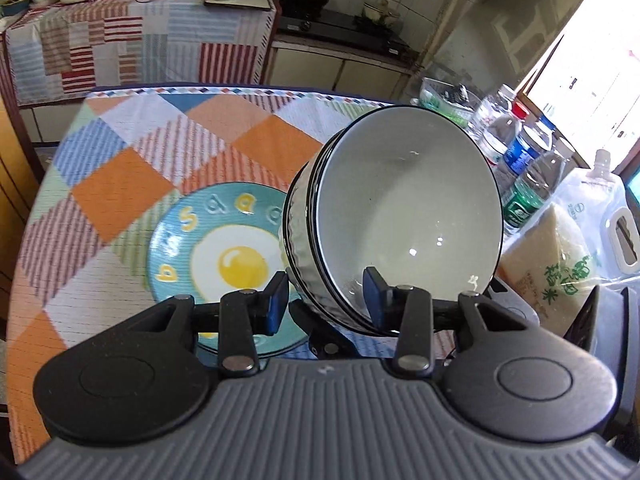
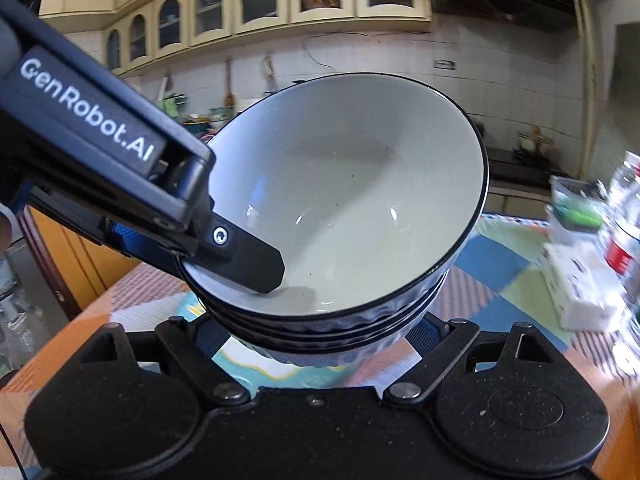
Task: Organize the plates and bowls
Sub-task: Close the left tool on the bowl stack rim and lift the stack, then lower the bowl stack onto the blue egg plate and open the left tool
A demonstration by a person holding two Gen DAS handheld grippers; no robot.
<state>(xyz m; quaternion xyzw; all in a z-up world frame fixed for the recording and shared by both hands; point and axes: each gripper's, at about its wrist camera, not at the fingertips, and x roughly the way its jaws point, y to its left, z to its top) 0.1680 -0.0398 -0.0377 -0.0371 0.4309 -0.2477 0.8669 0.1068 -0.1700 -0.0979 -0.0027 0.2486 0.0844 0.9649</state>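
Observation:
A nested stack of bowls (image 1: 400, 208), black and ribbed outside and white inside, hangs tilted above the table. My left gripper (image 1: 326, 300) is shut on its near wall, with one blue pad outside and the other inside the top bowl. In the right wrist view the same bowl stack (image 2: 352, 184) sits between the wide-spread fingers of my right gripper (image 2: 316, 336). Its blue pads press on the stack's lower sides. The left gripper's finger (image 2: 256, 268) reaches into the bowl from the left. A teal plate (image 1: 224, 248) with a fried-egg picture lies on the tablecloth beneath, partly hidden.
The round table (image 1: 120, 184) has a checked cloth. Water bottles (image 1: 520, 152), a bag of rice (image 1: 560, 276) and a plastic jug (image 1: 608, 216) crowd its right side, with a white box (image 2: 580, 284) nearby. A counter with a stove (image 1: 340, 28) stands behind.

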